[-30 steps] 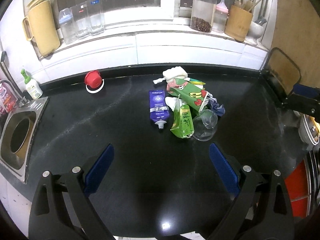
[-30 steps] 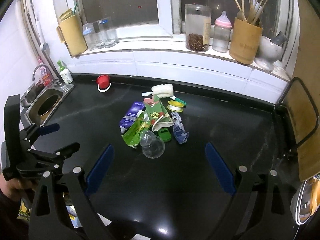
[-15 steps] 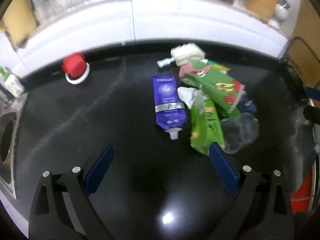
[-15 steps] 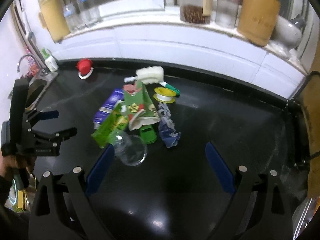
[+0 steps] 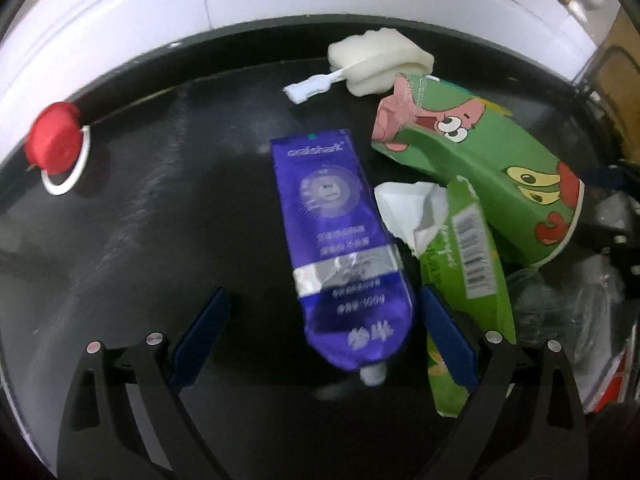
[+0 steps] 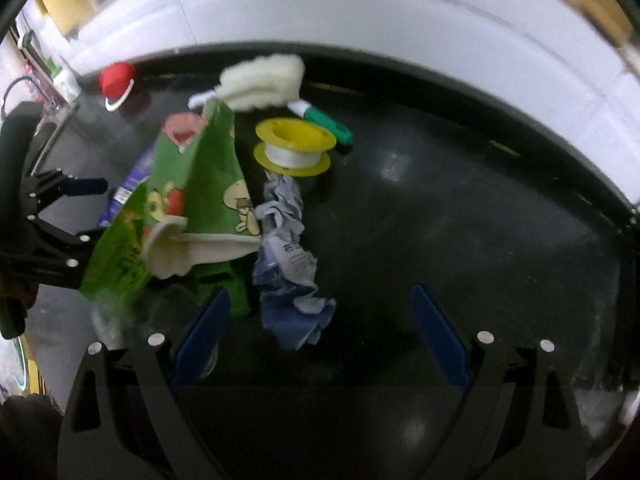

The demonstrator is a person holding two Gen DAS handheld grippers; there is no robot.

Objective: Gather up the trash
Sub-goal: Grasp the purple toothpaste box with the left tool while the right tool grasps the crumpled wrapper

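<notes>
On the black countertop (image 5: 120, 240), I am holding my left claw (image 5: 322, 330) spread wide around the cap end of the flat purple toothpaste tube (image 5: 344, 248), whose long axis is running near to far between my pads. My right claw (image 6: 320, 322), equally spread and empty, is hovering over the crumpled blue-white wrapper (image 6: 290, 264) further right, so I judge the left is nearer the tube.

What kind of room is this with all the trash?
Probably a kitchen. There is a dark countertop under a white tiled wall, and a sink with a soap bottle off to the left.
</notes>
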